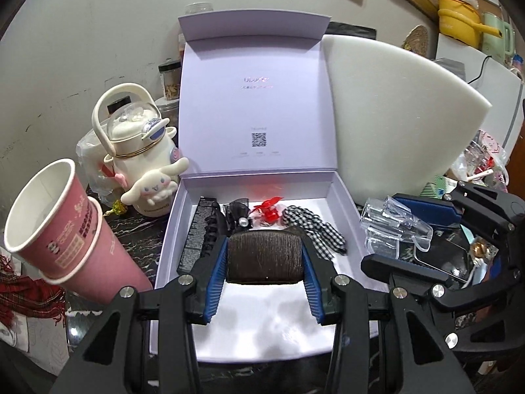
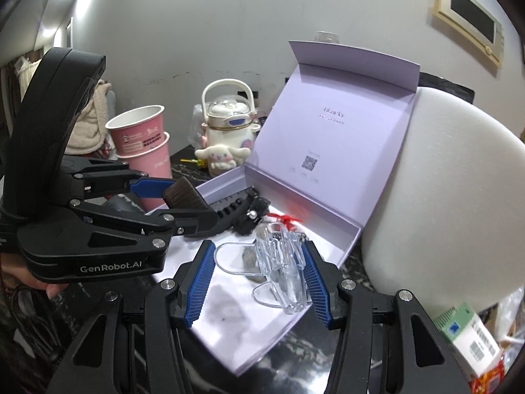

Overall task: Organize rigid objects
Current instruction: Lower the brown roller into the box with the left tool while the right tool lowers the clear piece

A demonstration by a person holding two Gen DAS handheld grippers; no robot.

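**Spotter:** What are you holding right now?

**Me:** My left tongs (image 1: 265,257) pinch a dark brown hair roller (image 1: 265,257) across its two ends, hanging over the near half of the open lilac box (image 1: 170,229). My right tongs (image 2: 259,271) carry a clear plastic clip (image 2: 282,269); it sits against the right pad, but I cannot tell whether the left pad touches it, so I'd call that grip partial.

**Spotter:** What's already in the box?

**Me:** At the 12 o'clock end of the tray, a black boxed item (image 1: 193,236) along the left wall, a black bow clip (image 1: 238,213), a red clip (image 1: 270,207) and a checked fabric bow (image 1: 315,229). The near floor is bare.

**Spotter:** Where could it go wrong?

**Me:** I judge three risks. The roller is round, so released from height it may roll into the bows. The clear clip looks slippery, and held on one side it could twist out and land on the table. And the two rigs are close, the right one at my 3 o'clock; lowering both together could knock them. Stacked pink paper cups (image 1: 55,226) lean at 9 o'clock, an easy thing for my left elbow to topple.
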